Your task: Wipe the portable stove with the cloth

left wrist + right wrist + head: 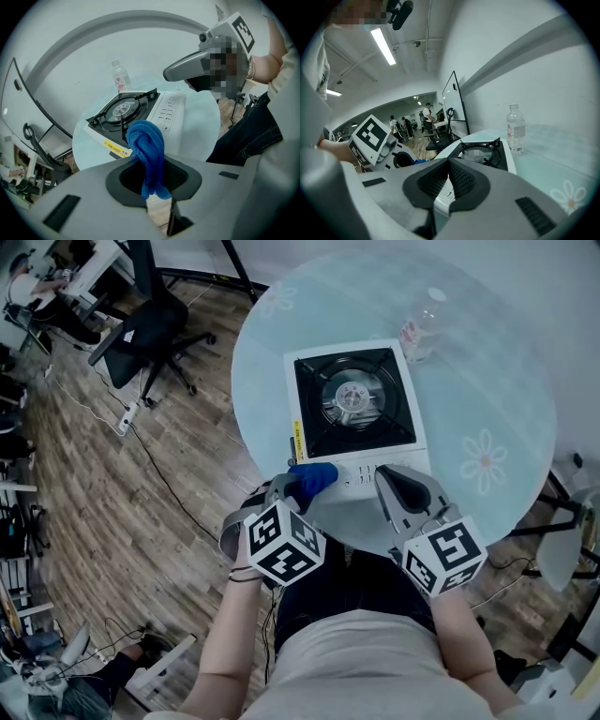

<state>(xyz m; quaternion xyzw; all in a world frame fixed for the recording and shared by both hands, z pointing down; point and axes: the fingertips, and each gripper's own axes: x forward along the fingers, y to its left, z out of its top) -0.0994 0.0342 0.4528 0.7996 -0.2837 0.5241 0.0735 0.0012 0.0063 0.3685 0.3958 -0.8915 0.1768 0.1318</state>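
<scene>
A white portable stove (356,409) with a black burner top sits in the middle of the round glass table (487,399). My left gripper (298,484) is shut on a bunched blue cloth (316,476) at the stove's front left corner. In the left gripper view the cloth (147,154) hangs between the jaws, a little short of the stove (136,115). My right gripper (386,480) hovers over the stove's front control strip, its jaws shut with nothing between them. The right gripper view shows the ridged pads (457,180) meeting, with the stove (485,152) beyond.
A clear plastic bottle (420,334) stands on the table just behind the stove's right corner. A black office chair (145,334) and cables lie on the wooden floor to the left. The table edge runs close under both grippers.
</scene>
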